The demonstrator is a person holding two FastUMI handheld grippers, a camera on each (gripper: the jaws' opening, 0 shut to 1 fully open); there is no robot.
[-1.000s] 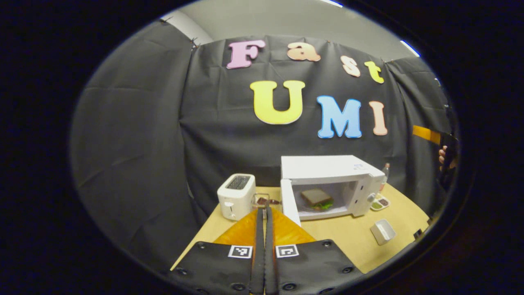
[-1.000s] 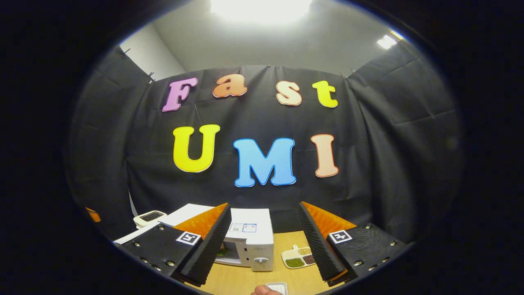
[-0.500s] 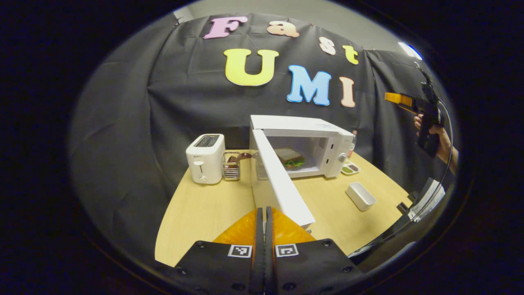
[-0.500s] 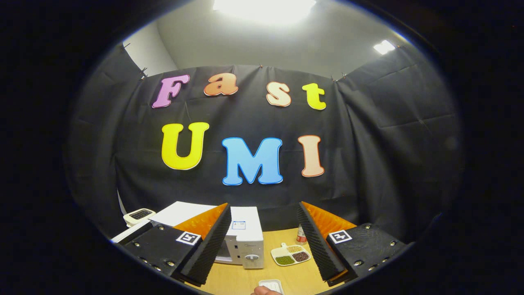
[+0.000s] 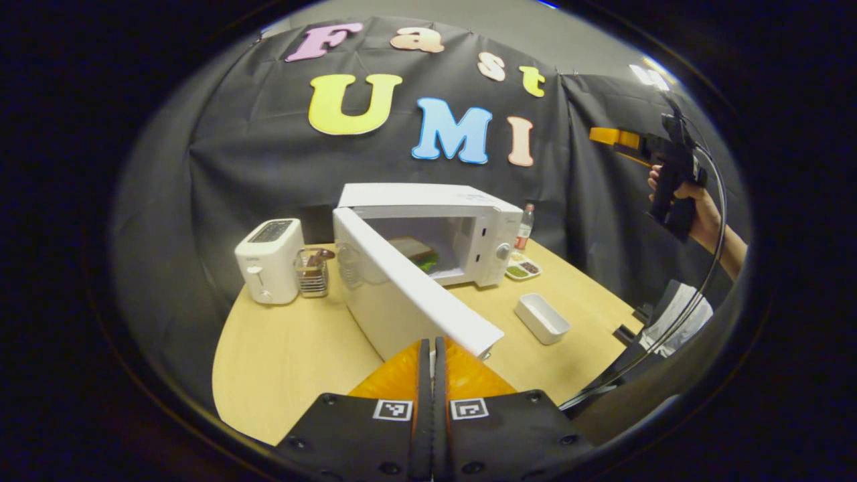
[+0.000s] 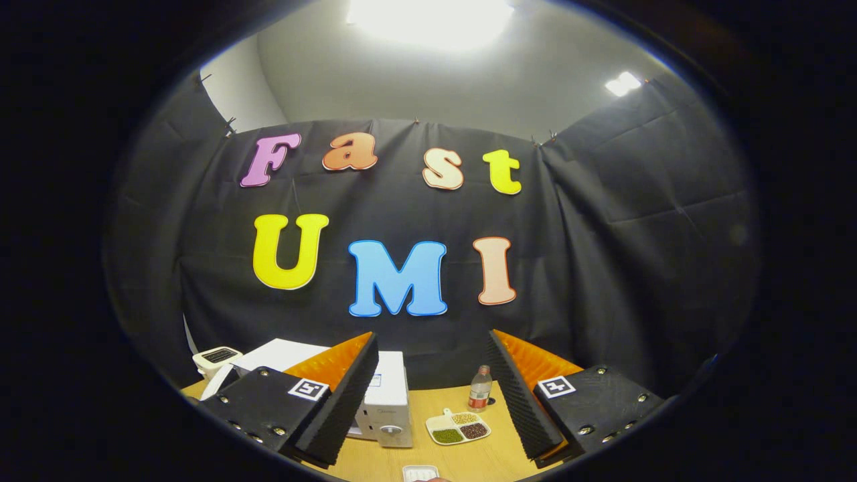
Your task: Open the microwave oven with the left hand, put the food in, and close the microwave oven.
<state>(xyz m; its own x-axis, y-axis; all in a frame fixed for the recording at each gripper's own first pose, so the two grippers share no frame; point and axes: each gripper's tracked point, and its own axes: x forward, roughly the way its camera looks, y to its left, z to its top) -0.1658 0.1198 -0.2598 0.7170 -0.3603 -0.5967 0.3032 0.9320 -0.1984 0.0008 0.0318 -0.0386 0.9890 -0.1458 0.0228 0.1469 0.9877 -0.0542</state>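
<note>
The white microwave stands at the middle of the table with its door swung wide open toward me. A sandwich with green leaves lies inside the cavity. My left gripper is shut with nothing in it, its tips just short of the door's free edge on the outer face; I cannot tell whether they touch. My right gripper is open and empty, raised high above the table. It appears in the left gripper view, held up by a hand at the right. The microwave lies low behind my right gripper's left finger.
A white toaster and a wire holder stand left of the microwave. A divided dish of seeds, a small bottle and a white rectangular tray sit to its right. Bare tabletop spreads at front left.
My left gripper has moved left and closer, round to the outer face of the open door, staying shut. The right gripper stays open and has drifted a little to the right.
</note>
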